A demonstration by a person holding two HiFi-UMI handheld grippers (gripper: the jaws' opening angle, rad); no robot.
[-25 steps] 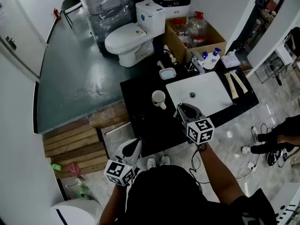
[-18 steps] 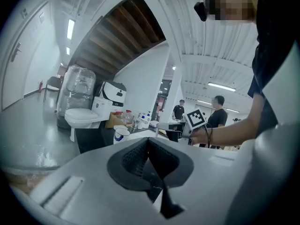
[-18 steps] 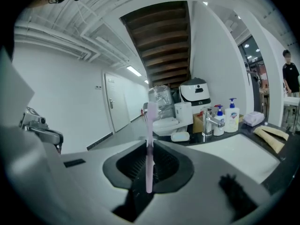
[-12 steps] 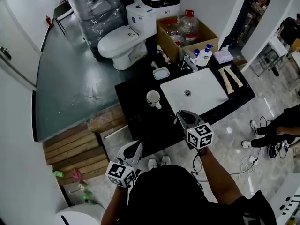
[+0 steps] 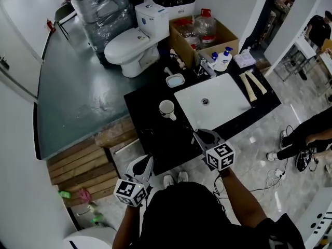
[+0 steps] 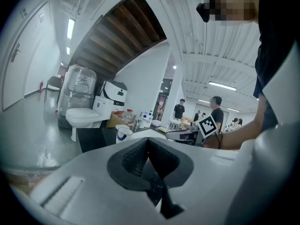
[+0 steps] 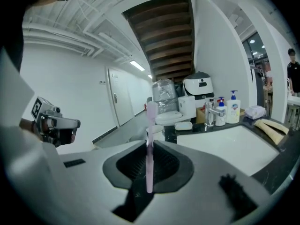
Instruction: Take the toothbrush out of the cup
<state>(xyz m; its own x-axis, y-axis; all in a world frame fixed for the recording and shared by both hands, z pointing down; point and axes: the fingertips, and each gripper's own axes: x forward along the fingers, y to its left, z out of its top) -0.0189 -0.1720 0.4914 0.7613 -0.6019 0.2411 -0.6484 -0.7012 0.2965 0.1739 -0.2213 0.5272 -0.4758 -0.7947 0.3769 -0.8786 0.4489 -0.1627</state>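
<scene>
The right gripper [image 7: 149, 167] is clamped on a pink toothbrush [image 7: 150, 125]. The brush stands upright between the closed jaws, with its upper end rising above them and its lower end showing below the pads. From the head view, this gripper [image 5: 200, 134] hangs over the near edge of a black countertop [image 5: 150, 136], with its marker cube towards the person.

A white cup [image 5: 167, 108] stands on the countertop ahead of the right gripper and a little to its left, well apart from it. The toothbrush is clear of the cup. In the right gripper view the cup [image 7: 155, 132] shows just behind the brush handle.

A white sink basin [image 5: 220, 108] is set into the countertop ahead and to the right of the right gripper. Beyond the basin are a faucet [image 7: 213, 111] and two soap bottles [image 7: 227, 108]. A small soap dish [image 5: 175, 80] lies beyond the cup. Farther off, past the countertop, stands a white toilet [image 5: 127, 45].

The left gripper [image 6: 148, 150] has its jaws pressed together with nothing between them. The head view shows it [image 5: 149, 160] held low at the person's left, off the countertop's near edge and apart from the right gripper. Its own view shows the cup [image 6: 123, 134] ahead and the right gripper's marker cube [image 6: 208, 124] off to the right.
</scene>
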